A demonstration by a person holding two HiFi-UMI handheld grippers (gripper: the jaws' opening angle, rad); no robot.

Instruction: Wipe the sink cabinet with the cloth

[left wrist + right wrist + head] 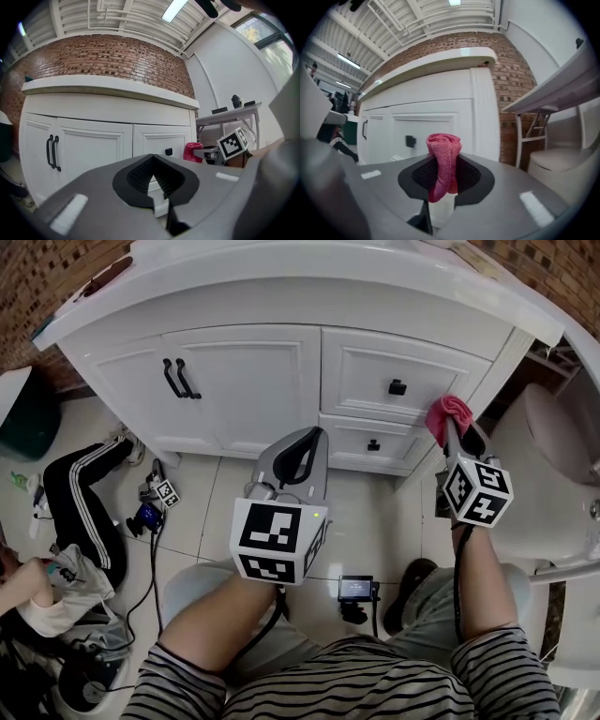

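Pink cloth (444, 154) sits clamped in right tongs (443, 177) at the right edge of the cabinet (244, 381) upper drawer (361, 367); contact unclear. The left tongs (154, 180) are closed, empty and held off. Risk: bunched cloth slips out under pressure or snags on the knob (397, 387), and bare tongs scrape paint.

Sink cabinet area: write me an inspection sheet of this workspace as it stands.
Surface: white sink cabinet, doors and drawers shut; no dirt visible.
Job's things: pink cloth, bunched, by the cabinet's right edge near the top drawer; contact cannot be told.
Clutter: small black device on the tiled floor; marker-tagged gadget at left.
Grippers: right gripper shut on the cloth; left gripper shut, empty, held off the cabinet.
Cables: black cables across the floor at left.
Surroundings: brick wall, folding table, a seated person's leg at left.
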